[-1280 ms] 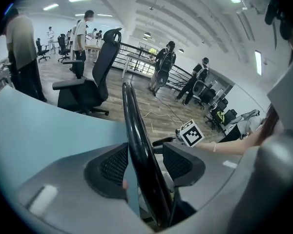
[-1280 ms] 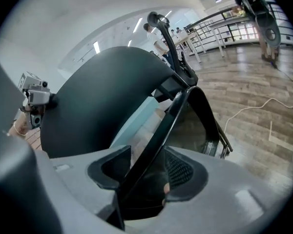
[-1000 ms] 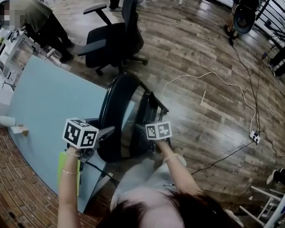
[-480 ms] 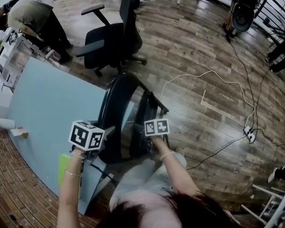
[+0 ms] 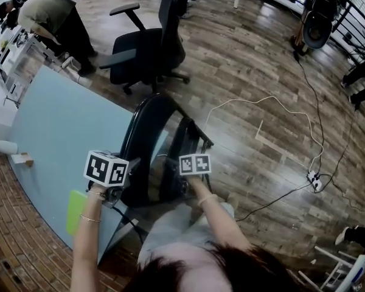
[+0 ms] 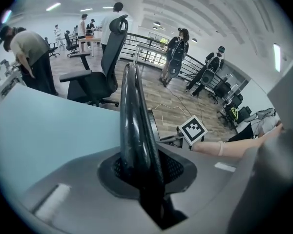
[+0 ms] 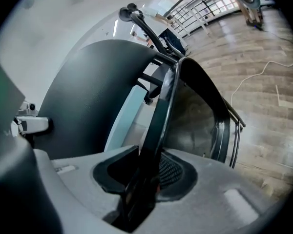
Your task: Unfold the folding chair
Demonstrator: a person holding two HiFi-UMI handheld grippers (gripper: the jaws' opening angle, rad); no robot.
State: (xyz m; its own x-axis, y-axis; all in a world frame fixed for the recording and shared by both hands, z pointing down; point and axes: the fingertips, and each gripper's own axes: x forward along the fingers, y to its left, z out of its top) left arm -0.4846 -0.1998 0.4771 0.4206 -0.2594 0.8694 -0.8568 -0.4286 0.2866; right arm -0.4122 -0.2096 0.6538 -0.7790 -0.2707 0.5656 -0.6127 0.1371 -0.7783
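The black folding chair [image 5: 147, 126] stands folded on the wood floor, leaning by the blue table. In the left gripper view its glossy backrest rim [image 6: 134, 126] runs up from between my jaws. My left gripper [image 5: 129, 170] has just been closing and its pads press on that rim. In the right gripper view the thin edge of the seat panel [image 7: 161, 116] passes between the pads. My right gripper [image 5: 187, 174] has also just been closing and is shut on that edge. The two backs of the panels lie close together.
A blue tabletop [image 5: 61, 132] lies left of the chair, with a green sheet [image 5: 76, 212] near its corner. A black office chair [image 5: 147, 47] stands beyond. A person [image 5: 48, 17] bends over at top left. A white cable [image 5: 274, 102] and power strip [image 5: 312, 177] lie on the floor.
Both grippers stay at the chair's edges with hardly any shift. The person at top left has moved a little further up the picture.
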